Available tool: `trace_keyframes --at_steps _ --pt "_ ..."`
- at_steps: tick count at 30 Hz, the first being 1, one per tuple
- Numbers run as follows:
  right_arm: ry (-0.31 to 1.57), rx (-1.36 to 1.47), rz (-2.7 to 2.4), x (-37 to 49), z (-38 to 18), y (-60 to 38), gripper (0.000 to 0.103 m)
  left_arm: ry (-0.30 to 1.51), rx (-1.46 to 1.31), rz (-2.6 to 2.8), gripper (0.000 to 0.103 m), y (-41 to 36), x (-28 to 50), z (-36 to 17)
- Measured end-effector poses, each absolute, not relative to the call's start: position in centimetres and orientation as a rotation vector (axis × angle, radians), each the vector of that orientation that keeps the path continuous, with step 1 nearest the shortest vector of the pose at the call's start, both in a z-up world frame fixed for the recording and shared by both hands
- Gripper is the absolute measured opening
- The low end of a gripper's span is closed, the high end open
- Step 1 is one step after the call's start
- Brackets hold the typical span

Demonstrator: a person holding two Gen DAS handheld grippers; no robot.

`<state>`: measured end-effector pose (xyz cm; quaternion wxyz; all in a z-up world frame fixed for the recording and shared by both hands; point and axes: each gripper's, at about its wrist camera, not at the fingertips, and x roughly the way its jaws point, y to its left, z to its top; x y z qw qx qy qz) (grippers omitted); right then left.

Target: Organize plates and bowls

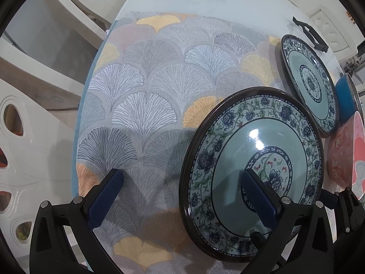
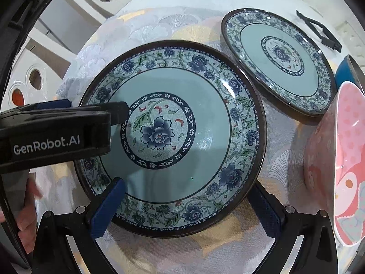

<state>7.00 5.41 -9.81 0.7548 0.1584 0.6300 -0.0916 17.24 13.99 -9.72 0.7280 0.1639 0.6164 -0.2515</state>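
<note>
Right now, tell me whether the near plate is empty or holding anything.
Empty. The near plate shows its bare glazed well and whole flower pattern in the right wrist view; only the left gripper's finger reaches over its rim.

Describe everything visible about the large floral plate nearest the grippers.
The large floral plate is round and glossy, apparently glazed ceramic, with a dark brown rim, a band of blue flowers and green vines, a plain pale teal well and a central blue peony medallion. It is empty and looks intact, and sits on the fan-patterned cloth. A second similar plate lies beyond it, a pink bowl to its right. The left gripper reaches over its left rim; the right gripper straddles its near edge, fingers open.
</note>
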Motion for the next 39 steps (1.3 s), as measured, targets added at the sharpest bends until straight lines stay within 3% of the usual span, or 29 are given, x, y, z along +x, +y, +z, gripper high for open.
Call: trace_keyframes --at_steps 5,8,10,11,13,16,39 --pt "1.396 0.364 -0.189 7.5 -9.7 5.2 0.103 1.362 0.372 -0.563 0.103 13.6 17.3 -9.7" --pt "1.391 0.364 -0.193 7.3 -9.5 5.1 0.098 1.352 0.378 -0.587 0.093 13.3 17.0 -9.4" --pt "1.375 0.369 -0.209 7.2 -8.9 4.4 0.081 1.335 0.382 -0.642 0.062 12.9 16.4 -8.6" --pt "1.358 0.375 -0.211 7.0 -8.5 4.0 0.075 1.335 0.387 -0.682 0.054 12.5 16.1 -8.4" --pt "1.337 0.422 -0.224 6.5 -8.0 2.8 0.059 1.321 0.434 -0.712 0.054 12.0 15.5 -8.2" --pt "1.322 0.485 -0.216 5.7 -8.0 1.4 0.052 1.33 0.427 -0.724 0.053 12.1 15.3 -8.2" --pt "1.346 0.549 -0.211 1.3 -7.5 1.6 0.054 1.352 0.472 -0.712 0.053 9.9 11.5 -8.7"
